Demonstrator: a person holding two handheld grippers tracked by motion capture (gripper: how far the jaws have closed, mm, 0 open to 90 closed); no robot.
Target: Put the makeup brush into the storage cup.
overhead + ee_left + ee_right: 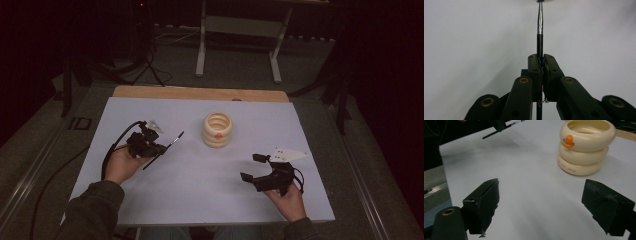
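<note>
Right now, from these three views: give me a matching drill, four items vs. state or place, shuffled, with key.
Items:
1. left gripper
2. right gripper
3. ring stack
4. thin rod

States:
A. cream, mid-table
B. jaws wide open, nothing between them
C. black and silver, sticks out past the jaw tips
D. clamped shut on the rod

Pairs: 1-D, 2-B, 3-A, 4-C
</note>
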